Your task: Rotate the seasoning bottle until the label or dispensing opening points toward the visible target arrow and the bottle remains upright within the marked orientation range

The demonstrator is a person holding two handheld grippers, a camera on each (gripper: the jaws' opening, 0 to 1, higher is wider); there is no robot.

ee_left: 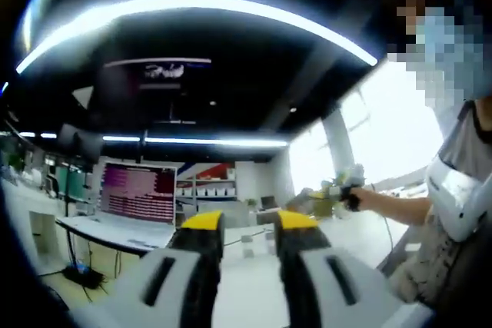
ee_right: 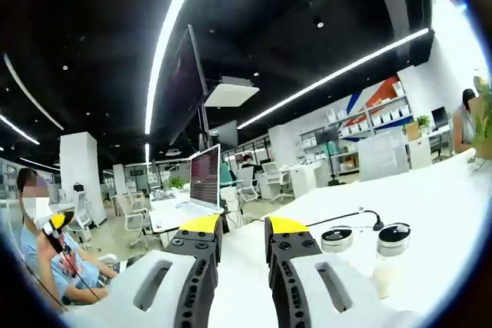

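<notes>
White tabletop (ee_right: pixel 430 213): two bottles (ee_right: pixel 393 242) upright, just right of your right claw (ee_right: pixel 243 226).
Claws: your left claw (ee_left: pixel 240 221) and right both parted, empty.

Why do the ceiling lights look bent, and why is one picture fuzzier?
Left gripper view: blurry all over, the ceiling light strip curves from fisheye distortion, and the window glares white. Right gripper view: sharper, the two bottles look clear, and the lights bow too.

I see an open office under a black ceiling (ee_right: pixel 92 51) with long light strips (ee_right: pixel 165 44), white desks (ee_right: pixel 430 190), a lit monitor (ee_left: pixel 138 192), shelves (ee_right: pixel 377 113) and bright windows (ee_left: pixel 400 136).
</notes>
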